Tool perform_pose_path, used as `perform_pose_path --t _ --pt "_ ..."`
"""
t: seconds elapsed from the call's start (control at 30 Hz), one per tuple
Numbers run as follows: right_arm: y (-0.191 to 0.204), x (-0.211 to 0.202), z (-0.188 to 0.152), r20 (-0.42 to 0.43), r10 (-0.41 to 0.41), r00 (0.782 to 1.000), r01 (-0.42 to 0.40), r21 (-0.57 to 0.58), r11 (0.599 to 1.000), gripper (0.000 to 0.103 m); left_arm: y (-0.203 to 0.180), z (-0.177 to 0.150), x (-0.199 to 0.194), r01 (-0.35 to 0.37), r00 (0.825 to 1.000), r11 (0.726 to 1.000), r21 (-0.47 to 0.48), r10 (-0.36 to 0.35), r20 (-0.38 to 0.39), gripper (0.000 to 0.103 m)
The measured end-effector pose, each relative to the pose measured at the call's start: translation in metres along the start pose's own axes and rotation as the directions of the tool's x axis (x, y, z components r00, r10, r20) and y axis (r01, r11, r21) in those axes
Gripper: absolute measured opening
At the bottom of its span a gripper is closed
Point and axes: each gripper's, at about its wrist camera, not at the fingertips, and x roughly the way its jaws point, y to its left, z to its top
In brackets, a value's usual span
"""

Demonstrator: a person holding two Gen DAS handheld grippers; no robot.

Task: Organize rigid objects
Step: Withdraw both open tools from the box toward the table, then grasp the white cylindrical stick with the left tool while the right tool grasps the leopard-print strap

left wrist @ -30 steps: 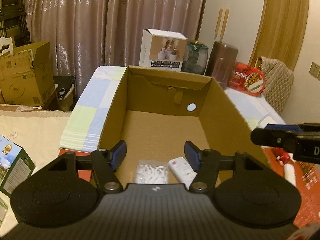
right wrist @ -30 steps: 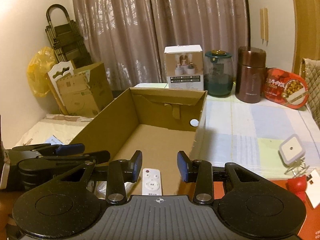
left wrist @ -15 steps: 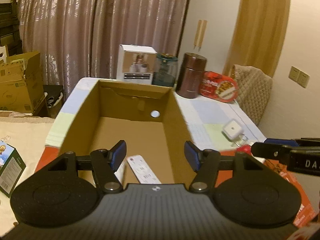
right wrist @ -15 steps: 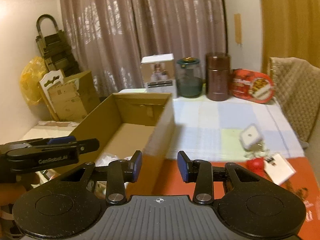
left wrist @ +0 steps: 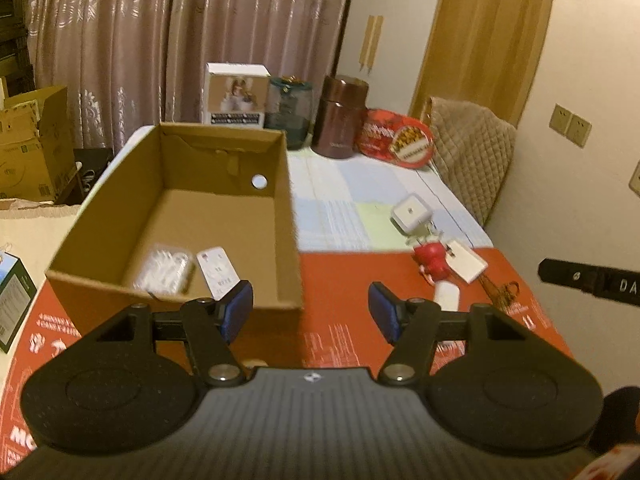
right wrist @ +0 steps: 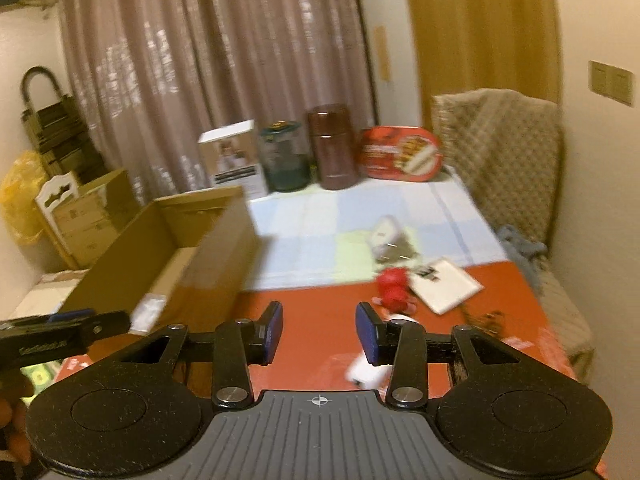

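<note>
An open cardboard box point(left wrist: 288, 216) point(right wrist: 224, 248) stands on the table at the left. Inside it lie a white remote point(left wrist: 218, 270) and a clear packet of white pieces point(left wrist: 164, 270). On the table to the right lie a white square charger point(left wrist: 410, 212) point(right wrist: 386, 234), a red figurine point(left wrist: 432, 262) point(right wrist: 394, 288), a white card point(left wrist: 466, 262) point(right wrist: 444, 286), a small white object point(left wrist: 446, 296) point(right wrist: 366, 372) and a small brown trinket point(left wrist: 500, 290). My left gripper point(left wrist: 310, 312) is open and empty before the box's right corner. My right gripper point(right wrist: 319, 332) is open and empty above the red mat, left of the figurine.
A white carton point(left wrist: 236, 94), a dark glass jar point(left wrist: 288, 110), a brown canister point(left wrist: 340, 116) and a red tin point(left wrist: 396, 142) line the table's far edge. A padded chair point(right wrist: 500, 160) stands at the right. Cardboard boxes point(left wrist: 32, 144) sit on the floor at the left.
Both grippers have swung right, away from above the box toward the loose items on the red mat. Both stay open and empty.
</note>
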Motion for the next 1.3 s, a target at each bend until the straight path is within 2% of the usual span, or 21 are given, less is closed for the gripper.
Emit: perform_pose_path --t 0.23,0.57,1.1,1.13,1.27,1.3 --pt "-0.05 -0.02 -0.021 -0.012 -0.068 0.998 0.068 0.07 0.995 0.039 -0.028 -0.02 0.003 0.023 0.999 1.0 0.014 -0.022 -0.037 0.059" --pt "-0.103 -0.023 -0.037 -0.035 -0.12 0.992 0.124 0.15 0.981 0.043 -0.07 -0.029 0.034 0.077 0.992 0.993 0.086 -0.068 -0.103 0.06" --pt "-0.142 0.053 -0.033 -0.085 -0.126 0.988 0.138 0.161 0.977 0.045 -0.108 -0.027 0.108 0.136 0.977 0.98 0.142 -0.109 -0.183 0.06" --pt "-0.144 0.061 -0.033 -0.09 -0.126 0.988 0.139 0.156 0.978 0.045 -0.109 -0.027 0.112 0.138 0.976 0.98 0.143 -0.11 -0.187 0.06" --pt "-0.15 0.086 -0.034 -0.098 -0.12 0.988 0.132 0.126 0.983 0.066 -0.112 -0.026 0.131 0.148 0.973 0.978 0.144 -0.118 -0.2 0.059" --pt "-0.15 0.091 -0.035 -0.097 -0.127 0.987 0.138 0.111 0.984 0.068 -0.113 -0.026 0.136 0.153 0.972 0.977 0.146 -0.121 -0.203 0.06"
